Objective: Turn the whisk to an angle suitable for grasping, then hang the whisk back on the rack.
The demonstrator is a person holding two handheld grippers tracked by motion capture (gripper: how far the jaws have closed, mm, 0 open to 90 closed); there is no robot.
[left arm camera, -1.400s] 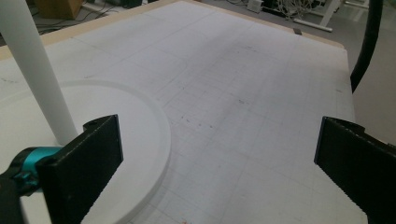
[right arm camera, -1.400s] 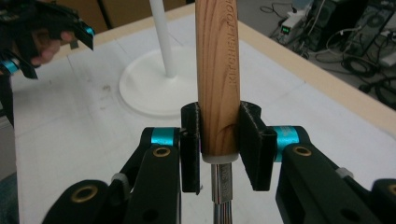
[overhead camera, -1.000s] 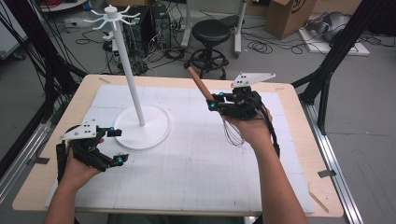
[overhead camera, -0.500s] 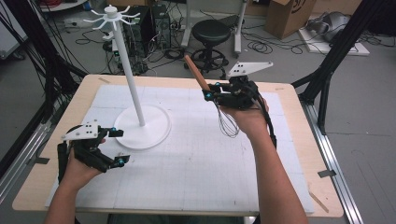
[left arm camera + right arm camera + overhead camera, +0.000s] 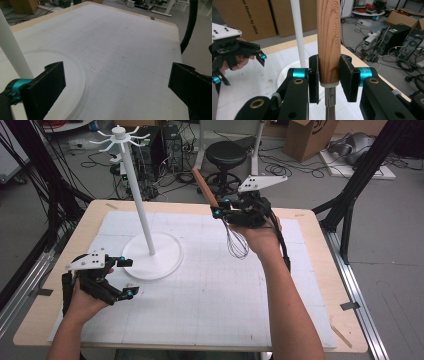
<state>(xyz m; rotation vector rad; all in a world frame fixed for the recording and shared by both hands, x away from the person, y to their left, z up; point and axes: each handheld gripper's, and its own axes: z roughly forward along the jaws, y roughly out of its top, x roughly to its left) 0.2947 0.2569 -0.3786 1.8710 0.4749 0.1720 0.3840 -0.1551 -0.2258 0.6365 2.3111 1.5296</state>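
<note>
Since the earlier frame the right gripper (image 5: 218, 211), pinching the whisk (image 5: 235, 237) by its wooden handle, rose toward upper centre w/ the wire end hanging; it could swing & slip; the left gripper (image 5: 127, 277), lower left, sat spread.

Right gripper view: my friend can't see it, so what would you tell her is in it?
The right gripper is clamped on a whisk by its wooden handle, held upright. Behind it rises a white pole, and at left is the left gripper, open.

Brown wood-grain whisk handle (image 5: 328, 40), white stand (image 5: 145, 220), faintly gridded white mat (image 5: 210, 285), black fingers (image 5: 347, 75).
</note>
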